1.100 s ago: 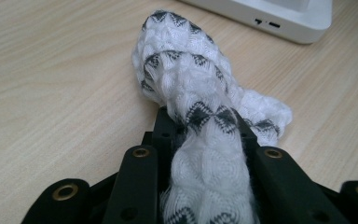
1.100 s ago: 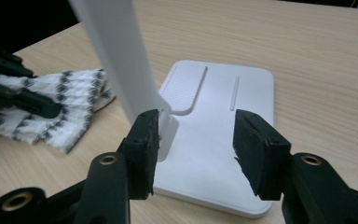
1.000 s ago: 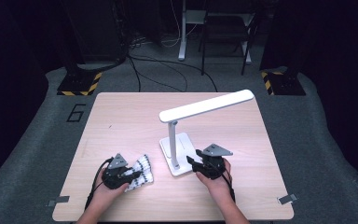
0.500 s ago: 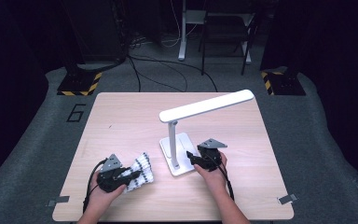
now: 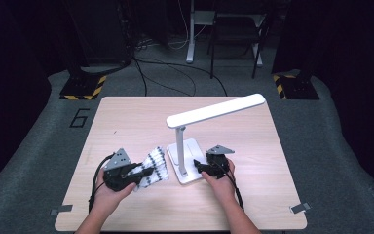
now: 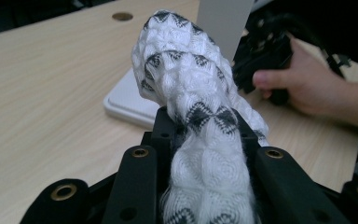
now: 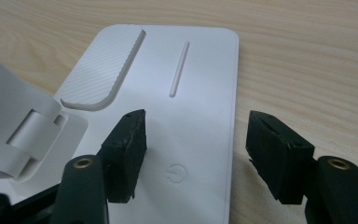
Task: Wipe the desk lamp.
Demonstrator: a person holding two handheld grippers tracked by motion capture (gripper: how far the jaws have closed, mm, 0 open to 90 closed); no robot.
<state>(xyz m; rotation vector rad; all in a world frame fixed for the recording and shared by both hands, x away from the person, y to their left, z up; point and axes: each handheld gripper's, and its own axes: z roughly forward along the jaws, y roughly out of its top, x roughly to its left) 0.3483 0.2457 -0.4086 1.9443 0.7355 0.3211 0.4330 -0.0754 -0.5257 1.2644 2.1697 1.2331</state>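
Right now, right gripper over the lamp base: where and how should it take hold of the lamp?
Grip the flat base plate by its free long edge, coming in low from the person's right. The right gripper, whose jaws have just been opening with nothing between them, stands above the power symbol. The plate is thin and lies flat, so one jaw probably has to slide under its edge. The upright post is the alternative.

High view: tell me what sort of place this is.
Probably a lab or studio set up for recording. A lone wooden table stands on grey carpet marked with a painted 6; cables trail past yellow-and-black striped stand bases, and the surroundings are dark.
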